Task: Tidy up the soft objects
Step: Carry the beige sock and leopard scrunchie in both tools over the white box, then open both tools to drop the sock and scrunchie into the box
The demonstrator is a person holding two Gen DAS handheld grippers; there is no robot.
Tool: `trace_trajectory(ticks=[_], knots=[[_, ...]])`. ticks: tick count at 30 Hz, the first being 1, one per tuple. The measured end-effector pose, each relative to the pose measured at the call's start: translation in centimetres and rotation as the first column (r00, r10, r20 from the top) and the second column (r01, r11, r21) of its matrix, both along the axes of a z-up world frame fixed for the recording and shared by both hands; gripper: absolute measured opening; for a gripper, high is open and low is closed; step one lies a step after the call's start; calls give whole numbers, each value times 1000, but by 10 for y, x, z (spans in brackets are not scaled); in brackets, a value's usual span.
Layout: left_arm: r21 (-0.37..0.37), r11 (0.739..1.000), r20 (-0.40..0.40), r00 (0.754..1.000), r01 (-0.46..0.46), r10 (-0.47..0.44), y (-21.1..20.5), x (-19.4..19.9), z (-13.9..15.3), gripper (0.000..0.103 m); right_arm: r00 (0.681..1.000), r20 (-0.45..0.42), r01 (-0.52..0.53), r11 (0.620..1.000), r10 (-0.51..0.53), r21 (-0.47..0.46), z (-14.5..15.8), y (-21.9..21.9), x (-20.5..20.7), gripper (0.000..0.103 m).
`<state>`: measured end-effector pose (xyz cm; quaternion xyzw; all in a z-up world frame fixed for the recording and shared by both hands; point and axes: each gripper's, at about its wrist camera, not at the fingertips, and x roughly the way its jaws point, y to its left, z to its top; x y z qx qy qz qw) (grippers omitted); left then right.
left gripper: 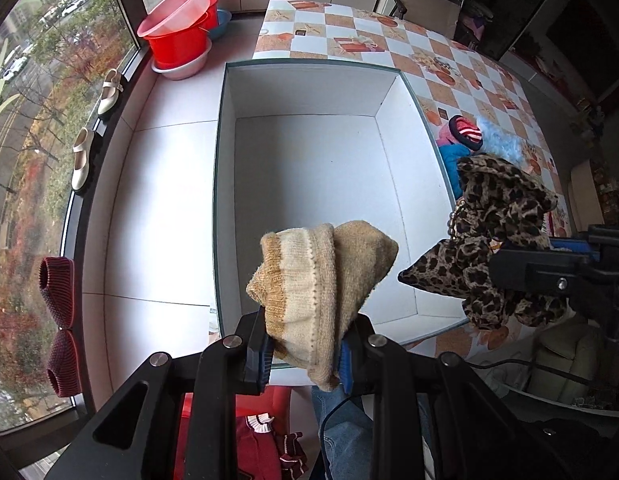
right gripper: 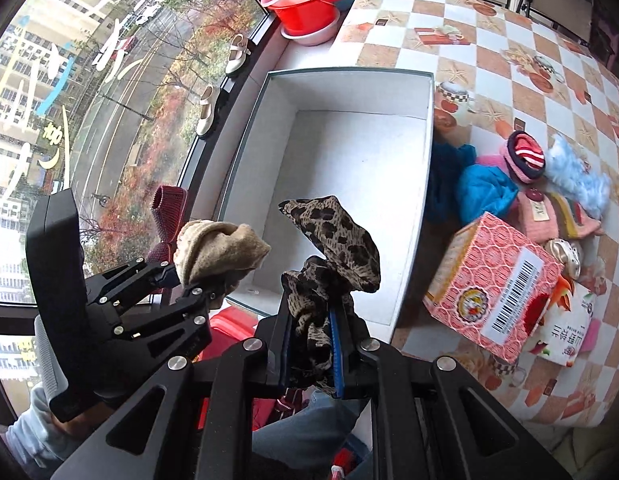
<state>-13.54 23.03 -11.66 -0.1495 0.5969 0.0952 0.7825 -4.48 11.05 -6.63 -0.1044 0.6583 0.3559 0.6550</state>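
My left gripper [left gripper: 305,354] is shut on a beige knitted sock [left gripper: 321,284], held above the near edge of a white open box [left gripper: 305,92]. My right gripper [right gripper: 311,344] is shut on a leopard-print scarf [right gripper: 337,240], also hanging over the box's near end [right gripper: 349,92]. The scarf [left gripper: 497,232] and the right gripper's black body appear at the right of the left wrist view. In the right wrist view the left gripper [right gripper: 181,276] with the sock [right gripper: 217,248] shows at the left. The box floor is bare.
A pile of soft things lies right of the box: a blue cloth [right gripper: 481,192], a red striped sock [right gripper: 525,158], a fluffy light-blue piece [right gripper: 573,172], pink knitwear [right gripper: 537,212]. A pink carton [right gripper: 493,284] stands near. Red basins [left gripper: 177,32] and shoes [left gripper: 109,92] line the window sill.
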Motion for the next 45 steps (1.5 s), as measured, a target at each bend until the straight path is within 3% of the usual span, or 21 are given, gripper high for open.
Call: trace_trajectory(ticks=[13, 26, 29, 31, 33, 35, 36, 38, 40, 43, 45], knots=[[3, 1000, -97, 995, 28, -27, -1, 15, -42, 28, 999, -43, -8, 998, 5, -64, -48, 19, 1, 17], [7, 999, -109, 993, 46, -45, -11, 11, -49, 30, 997, -80, -4, 997, -2, -75, -67, 16, -6, 17], [7, 999, -95, 995, 40, -39, -9, 10, -46, 39, 997, -78, 2, 997, -8, -72, -66, 14, -3, 17], [4, 999, -86, 996, 34, -34, -8, 10, -45, 52, 997, -75, 2, 998, -7, -69, -64, 12, -4, 18], [-16, 1000, -65, 998, 23, -24, -6, 8, -43, 63, 998, -65, -2, 997, -2, -71, -62, 11, -5, 30], [-34, 999, -41, 999, 8, -10, -3, 5, -39, 80, 999, -45, -1, 998, -2, -67, -58, 8, -6, 75], [-36, 999, -31, 1000, 1, -2, -2, 4, -37, 87, 999, -33, 3, 998, -5, -63, -55, 7, -8, 78], [-36, 999, -14, 1000, -15, 15, 2, 2, -33, 89, 1000, -15, 9, 999, -10, -46, -48, 4, -8, 78], [-32, 999, 3, 999, -36, 36, 8, 0, -28, 102, 1000, 0, 12, 1000, -12, -26, -41, 1, -7, 80], [-57, 996, 38, 996, -75, 78, 15, 0, -22, 103, 999, 20, 33, 999, -33, 16, -29, -8, -5, 103], [-65, 993, 57, 993, -95, 99, 21, -1, -17, 103, 998, 32, 56, 997, -58, 59, -18, -12, -3, 103]])
